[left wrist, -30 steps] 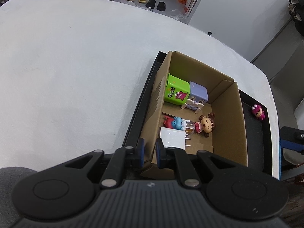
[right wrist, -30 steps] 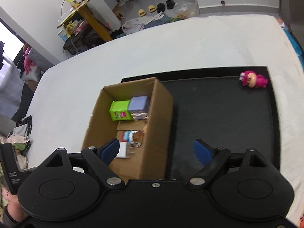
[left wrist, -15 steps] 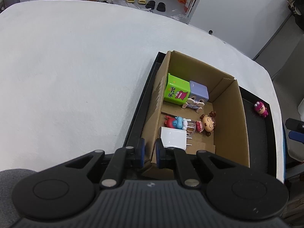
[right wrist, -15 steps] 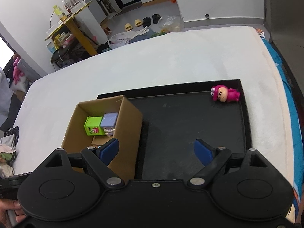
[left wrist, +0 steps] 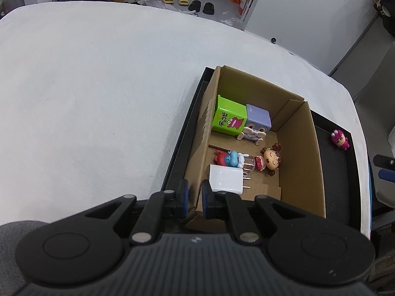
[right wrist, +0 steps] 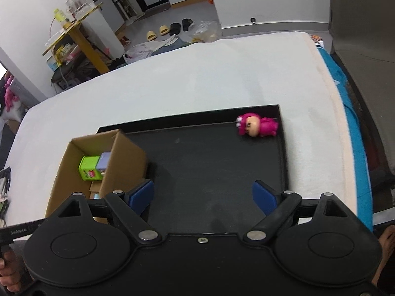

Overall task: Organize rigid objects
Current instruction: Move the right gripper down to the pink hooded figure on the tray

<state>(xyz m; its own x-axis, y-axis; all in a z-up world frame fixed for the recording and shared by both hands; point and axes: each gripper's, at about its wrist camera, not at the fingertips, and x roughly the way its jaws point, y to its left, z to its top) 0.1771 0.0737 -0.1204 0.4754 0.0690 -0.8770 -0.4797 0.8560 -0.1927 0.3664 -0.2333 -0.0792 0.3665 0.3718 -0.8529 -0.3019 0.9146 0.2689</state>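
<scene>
The green box [left wrist: 229, 117] carries Japanese characters beside a cartoon monster, too small to read for certain.

Both tools are matte black. The left gripper [left wrist: 193, 198] has 2 blue-padded fingers [left wrist: 184, 198], silver pivot rivets, 2 round discs and a ribbed grey body. The right gripper [right wrist: 203, 197] has blue pads, 1 centre screw and smooth black casing. Bare skin [right wrist: 8, 275] shows at the bottom-left corner.
</scene>
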